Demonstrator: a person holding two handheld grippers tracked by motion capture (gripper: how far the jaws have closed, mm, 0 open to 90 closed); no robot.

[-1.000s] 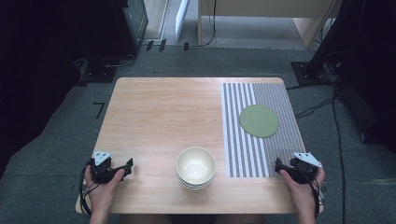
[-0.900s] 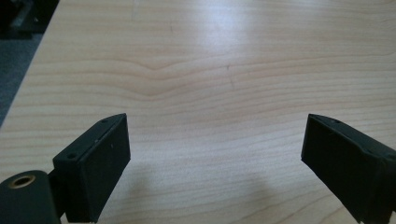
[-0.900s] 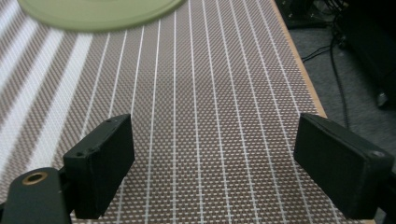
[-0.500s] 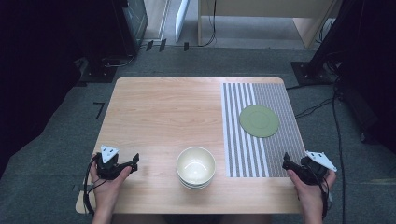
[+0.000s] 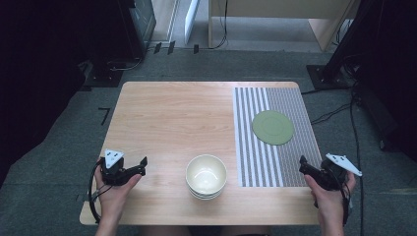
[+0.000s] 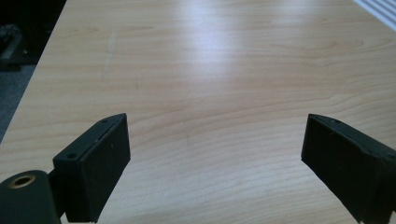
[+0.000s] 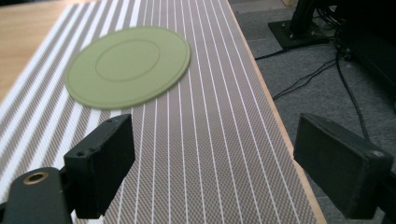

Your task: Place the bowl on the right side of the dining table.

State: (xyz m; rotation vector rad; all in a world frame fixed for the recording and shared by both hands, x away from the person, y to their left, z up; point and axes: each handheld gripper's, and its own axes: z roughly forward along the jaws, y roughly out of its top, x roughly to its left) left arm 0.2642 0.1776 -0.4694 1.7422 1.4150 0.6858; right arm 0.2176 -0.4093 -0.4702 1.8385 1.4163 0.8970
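Bowls [image 5: 206, 177], cream and stacked, sit between left gripper [image 5: 140, 165] and right gripper [image 5: 303, 165], both jaws released.

We see a light wooden table [image 5: 162, 118], its bare grain bright under a glare in the left gripper view. It stands on a grey carpet [image 5: 64, 162], where a black tape corner [image 5: 105, 115] is stuck just off the table's left edge. To the right, beyond the far corner, a black stand base [image 5: 327, 76] sits with dark cables [image 5: 334, 112] trailing across the carpet. Pale wooden furniture [image 5: 275, 10] stands at the back.
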